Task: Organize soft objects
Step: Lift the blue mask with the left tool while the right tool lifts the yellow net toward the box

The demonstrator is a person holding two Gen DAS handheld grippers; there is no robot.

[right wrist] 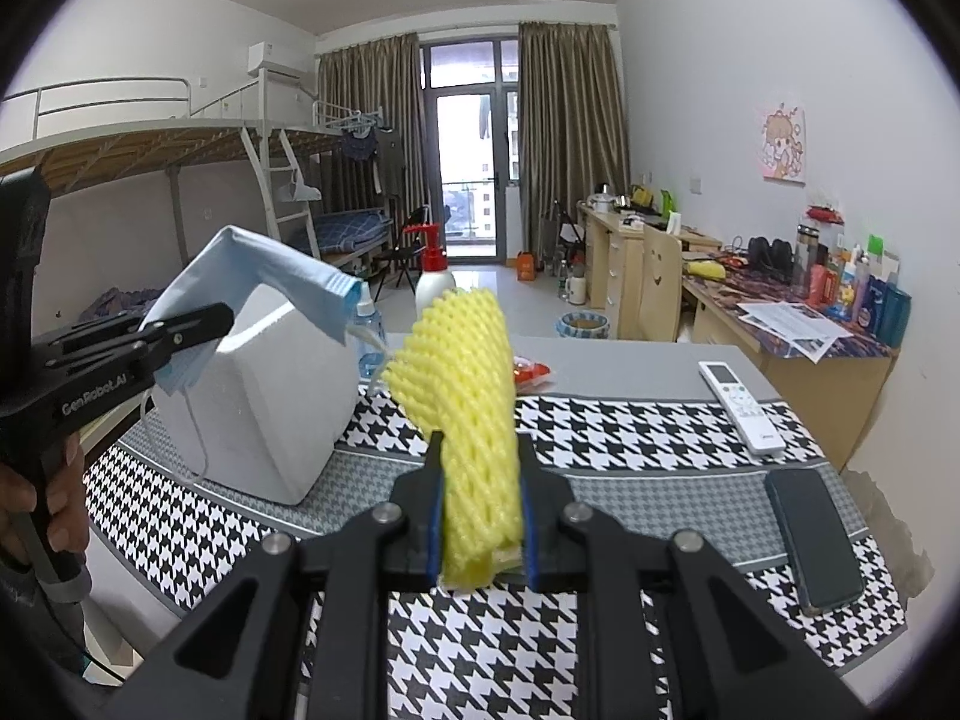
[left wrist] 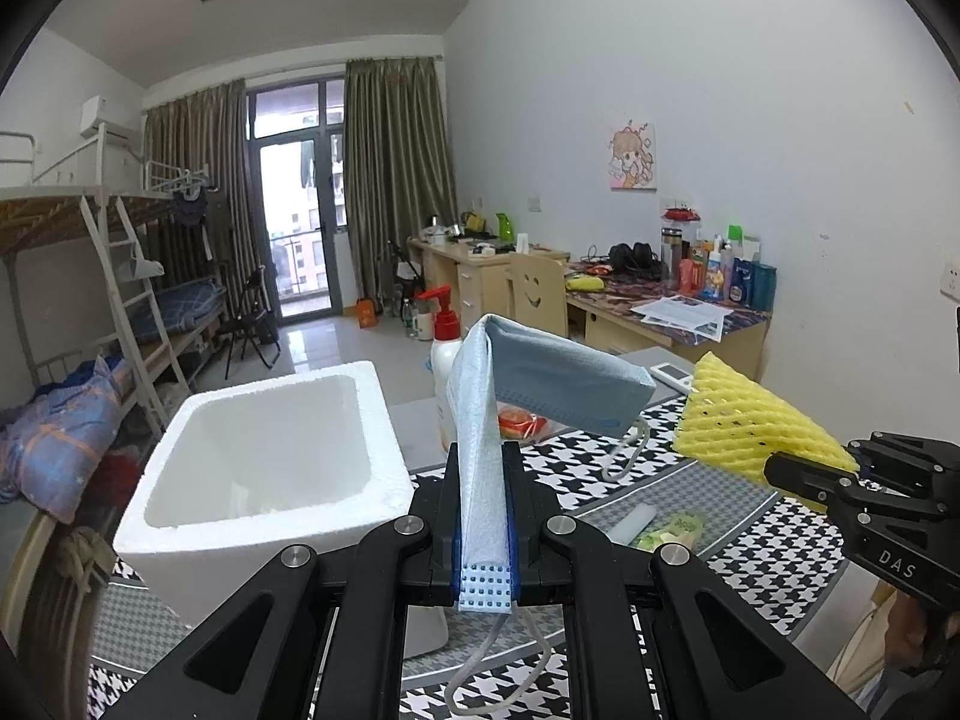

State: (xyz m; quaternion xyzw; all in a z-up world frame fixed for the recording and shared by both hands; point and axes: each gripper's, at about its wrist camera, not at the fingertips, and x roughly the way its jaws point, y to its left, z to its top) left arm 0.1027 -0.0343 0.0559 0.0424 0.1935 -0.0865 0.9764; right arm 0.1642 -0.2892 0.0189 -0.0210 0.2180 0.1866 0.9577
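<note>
Left wrist view: the left gripper (left wrist: 485,516), clamped on a limp pale-blue pleated face mask (left wrist: 540,384) held beside the white foam box (left wrist: 270,456), could snag its 2 dangling ear loops on the box rim. Right wrist view: the right gripper (right wrist: 480,504) pinches a springy yellow foam fruit net (right wrist: 462,384) above the houndstooth table mat (right wrist: 630,420); it may spring out of the box once released.

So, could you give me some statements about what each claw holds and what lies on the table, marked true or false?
1. The left claw is shut on a blue mask. True.
2. The right claw holds a red bottle. False: it is shut on a yellow foam net.
3. The foam box already holds the mask. False: the mask hangs in the claw, outside it.
4. A phone lies on the table. True.
5. A remote lies beyond the phone. True.
</note>
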